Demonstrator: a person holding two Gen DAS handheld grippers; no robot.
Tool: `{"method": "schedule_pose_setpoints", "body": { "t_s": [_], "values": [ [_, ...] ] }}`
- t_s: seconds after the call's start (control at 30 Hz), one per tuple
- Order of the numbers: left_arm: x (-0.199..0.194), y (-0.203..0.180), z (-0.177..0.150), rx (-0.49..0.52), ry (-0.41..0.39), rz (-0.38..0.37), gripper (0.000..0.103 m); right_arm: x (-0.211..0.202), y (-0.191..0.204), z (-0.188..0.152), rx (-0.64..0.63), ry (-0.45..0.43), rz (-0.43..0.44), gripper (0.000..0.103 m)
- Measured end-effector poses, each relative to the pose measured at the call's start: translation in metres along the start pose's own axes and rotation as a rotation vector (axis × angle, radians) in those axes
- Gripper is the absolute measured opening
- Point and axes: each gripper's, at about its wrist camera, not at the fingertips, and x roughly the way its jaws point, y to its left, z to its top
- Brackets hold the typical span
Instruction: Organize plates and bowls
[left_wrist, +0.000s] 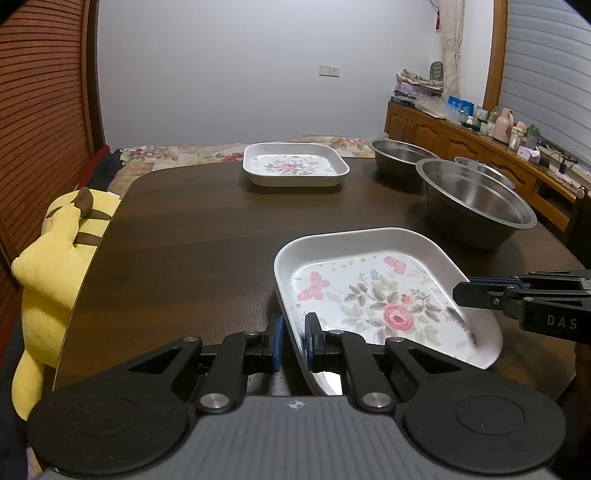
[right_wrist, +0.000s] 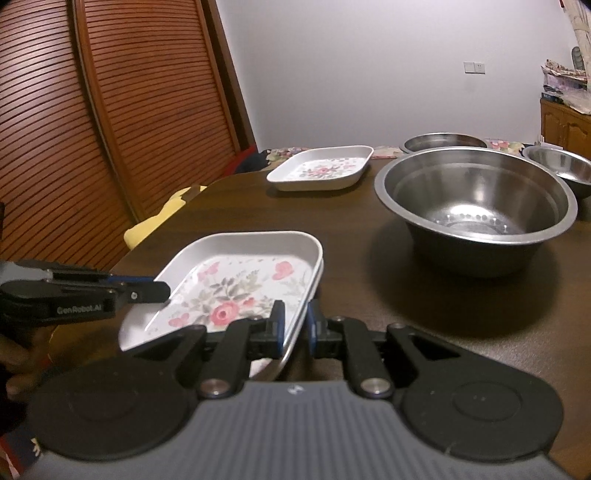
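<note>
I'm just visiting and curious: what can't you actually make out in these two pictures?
- Near floral plate: its near corner, hidden by the left gripper in the left wrist view.
- Third steel bowl: mostly hidden behind the big steel bowl.
- Sideboard clutter: too small to identify.

Each camera sits just behind its hand-held gripper, low over the counter (left_wrist: 192, 236), facing forward; both share the near floral plate (left_wrist: 373, 295) close up.

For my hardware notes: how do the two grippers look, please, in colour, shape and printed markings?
Both are alike: black linkage arms with silver pivot bolts, blue finger pads, round black discs beside a grey ribbed body. The right gripper bears "DAS" lettering; the left gripper bears "GenRobot.AI".
</note>
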Motion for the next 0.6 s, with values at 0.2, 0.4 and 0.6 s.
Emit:
{"method": "schedule_pose_setpoints", "body": {
  "t_s": [0.2,0.4,0.6],
  "values": [
    [-0.004,0.004,0.001,-0.011,-0.020,-0.001,0.014,-0.001,0.002,0.001,-0.006,0.000,-0.010,0.014],
    [-0.014,0.007,0.009,-0.018,-0.057,-0.002,0.029,-0.012,0.001,0.008,0.002,-0.041,-0.021,0.014],
    [-0.021,0.006,0.023,0.000,-0.093,-0.004,0.043,-0.027,0.000,0.024,-0.004,-0.080,-0.012,0.014]
  ]
}}
